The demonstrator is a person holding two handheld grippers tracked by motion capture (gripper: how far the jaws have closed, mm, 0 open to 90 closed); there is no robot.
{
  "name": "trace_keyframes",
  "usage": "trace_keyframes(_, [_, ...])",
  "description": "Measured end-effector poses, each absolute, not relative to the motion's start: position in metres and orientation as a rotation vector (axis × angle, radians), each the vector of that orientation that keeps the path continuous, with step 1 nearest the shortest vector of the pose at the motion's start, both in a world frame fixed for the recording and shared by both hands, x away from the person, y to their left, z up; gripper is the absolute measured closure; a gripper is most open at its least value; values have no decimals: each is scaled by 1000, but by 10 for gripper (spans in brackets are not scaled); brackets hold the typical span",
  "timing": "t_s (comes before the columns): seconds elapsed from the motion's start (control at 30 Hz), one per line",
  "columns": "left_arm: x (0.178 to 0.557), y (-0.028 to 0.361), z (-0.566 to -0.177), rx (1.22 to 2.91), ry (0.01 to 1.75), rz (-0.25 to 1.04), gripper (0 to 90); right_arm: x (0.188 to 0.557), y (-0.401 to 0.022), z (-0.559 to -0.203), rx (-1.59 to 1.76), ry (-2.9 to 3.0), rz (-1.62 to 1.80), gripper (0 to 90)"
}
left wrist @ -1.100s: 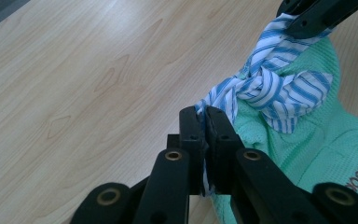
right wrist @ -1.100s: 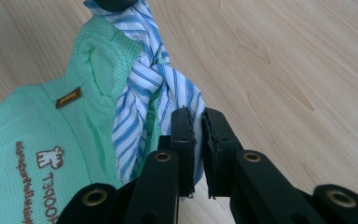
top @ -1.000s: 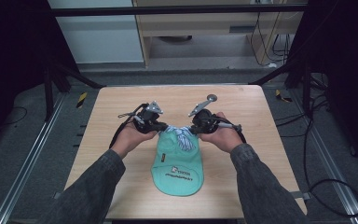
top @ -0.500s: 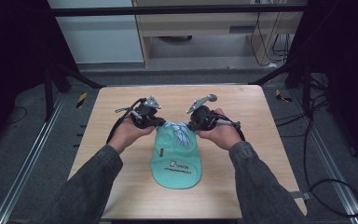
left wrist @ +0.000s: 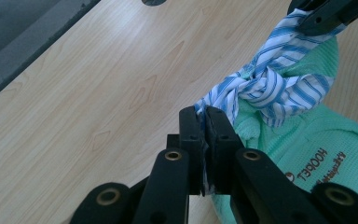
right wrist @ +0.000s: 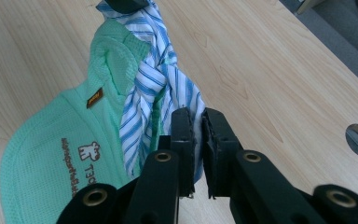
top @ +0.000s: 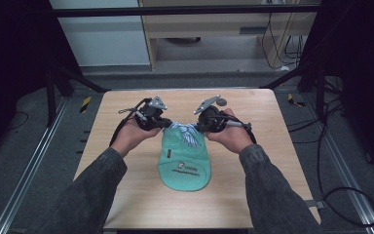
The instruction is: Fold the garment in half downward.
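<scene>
Gripping the blue-striped strap (top: 187, 132) ends, left tongs (left wrist: 204, 122) and right tongs (right wrist: 196, 122) are both clamped on fabric, knot between them. Green bib (top: 185, 161) lies mid-desk (top: 126, 165), near the front edge. Since a second ago, bib dragged slightly farther up the desk; hands a little higher.
</scene>
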State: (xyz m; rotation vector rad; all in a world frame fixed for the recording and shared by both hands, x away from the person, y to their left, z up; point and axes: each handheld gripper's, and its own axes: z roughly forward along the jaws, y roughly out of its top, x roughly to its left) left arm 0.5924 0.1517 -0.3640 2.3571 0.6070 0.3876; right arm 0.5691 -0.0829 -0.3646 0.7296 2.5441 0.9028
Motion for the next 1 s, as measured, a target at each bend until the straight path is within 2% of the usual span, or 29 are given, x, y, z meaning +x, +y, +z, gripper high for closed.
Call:
trace_keyframes(0.37, [606, 145, -354, 2365, 610, 416, 867, 574, -82, -354, 722, 2511, 886, 833])
trace_keyframes(1.0, [623, 131, -353, 2366, 628, 455, 867, 593, -93, -358, 760, 2457, 913, 832])
